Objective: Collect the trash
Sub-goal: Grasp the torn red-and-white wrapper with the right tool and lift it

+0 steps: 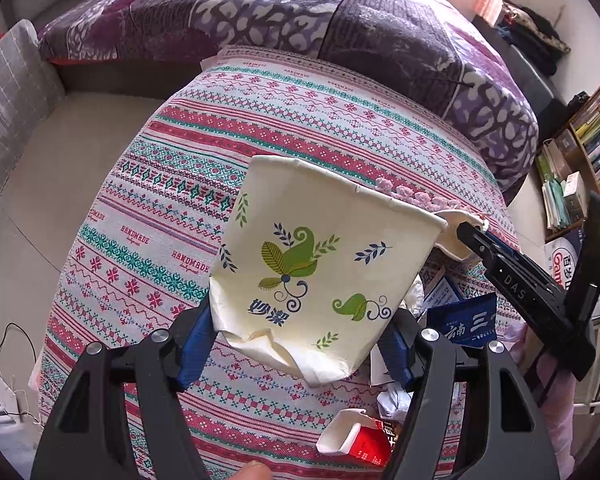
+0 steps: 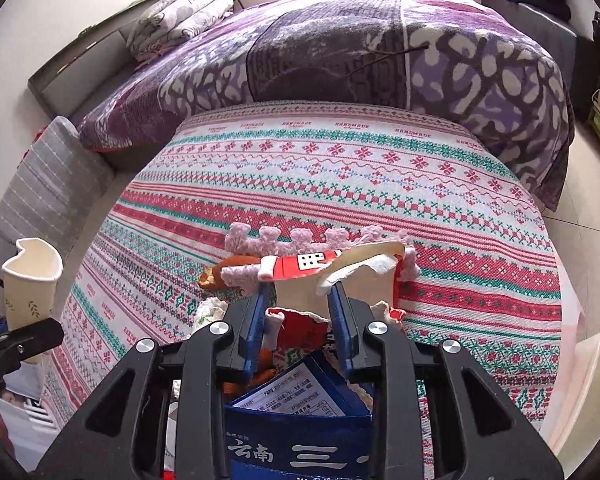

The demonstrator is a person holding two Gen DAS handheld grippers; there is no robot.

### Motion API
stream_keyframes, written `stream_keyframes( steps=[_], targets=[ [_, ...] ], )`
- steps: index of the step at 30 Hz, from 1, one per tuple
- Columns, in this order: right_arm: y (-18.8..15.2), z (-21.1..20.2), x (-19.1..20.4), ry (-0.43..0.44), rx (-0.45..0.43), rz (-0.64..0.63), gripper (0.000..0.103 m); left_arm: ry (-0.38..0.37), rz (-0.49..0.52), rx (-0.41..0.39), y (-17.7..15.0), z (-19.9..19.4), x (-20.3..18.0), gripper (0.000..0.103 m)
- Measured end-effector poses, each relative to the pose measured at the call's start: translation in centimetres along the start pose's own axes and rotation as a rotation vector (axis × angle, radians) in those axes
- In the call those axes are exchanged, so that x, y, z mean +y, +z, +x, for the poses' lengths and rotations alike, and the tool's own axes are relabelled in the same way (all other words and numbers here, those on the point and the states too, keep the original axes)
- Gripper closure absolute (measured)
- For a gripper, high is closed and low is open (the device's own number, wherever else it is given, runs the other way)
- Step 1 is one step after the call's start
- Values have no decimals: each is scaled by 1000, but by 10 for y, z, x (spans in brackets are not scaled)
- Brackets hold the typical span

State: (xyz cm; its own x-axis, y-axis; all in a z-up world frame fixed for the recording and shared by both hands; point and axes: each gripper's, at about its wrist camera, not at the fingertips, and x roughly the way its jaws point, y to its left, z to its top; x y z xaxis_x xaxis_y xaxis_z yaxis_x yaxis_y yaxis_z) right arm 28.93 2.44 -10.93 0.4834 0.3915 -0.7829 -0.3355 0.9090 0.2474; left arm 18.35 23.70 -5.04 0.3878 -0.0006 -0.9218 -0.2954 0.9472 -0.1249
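My left gripper [image 1: 300, 344] is shut on a crushed white paper cup [image 1: 320, 264] with green leaf print, held above the table; the cup also shows at the left of the right wrist view [image 2: 30, 280]. My right gripper [image 2: 300, 300] is shut on a torn white and red paper piece [image 2: 332, 276], just above a pink crochet basket [image 2: 300, 240] of trash. The right gripper also shows in the left wrist view [image 1: 476, 236]. A blue carton [image 2: 300, 432] lies under the right gripper and also shows in the left wrist view [image 1: 464, 320].
The table wears a striped red, teal and white cloth [image 2: 340, 168]. A red and white torn cup [image 1: 356, 440] lies near the front. A purple quilted bed [image 2: 340, 48] stands behind the table. A bookshelf [image 1: 596, 136] is at the right.
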Motion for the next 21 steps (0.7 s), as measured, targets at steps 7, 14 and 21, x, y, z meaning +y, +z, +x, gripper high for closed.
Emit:
stream_keyframes(
  steps=[7, 14, 21],
  targets=[
    [6, -29, -1, -5, -70, 7, 75, -8, -8, -28, 2, -7, -6, 34],
    [5, -73, 4, -27, -158, -17, 75, -24, -1, -79, 1, -20, -20, 34],
    [-4, -114, -2, -53, -210, -26, 75, -49, 16, -117, -3, -33, -40, 34]
  ],
)
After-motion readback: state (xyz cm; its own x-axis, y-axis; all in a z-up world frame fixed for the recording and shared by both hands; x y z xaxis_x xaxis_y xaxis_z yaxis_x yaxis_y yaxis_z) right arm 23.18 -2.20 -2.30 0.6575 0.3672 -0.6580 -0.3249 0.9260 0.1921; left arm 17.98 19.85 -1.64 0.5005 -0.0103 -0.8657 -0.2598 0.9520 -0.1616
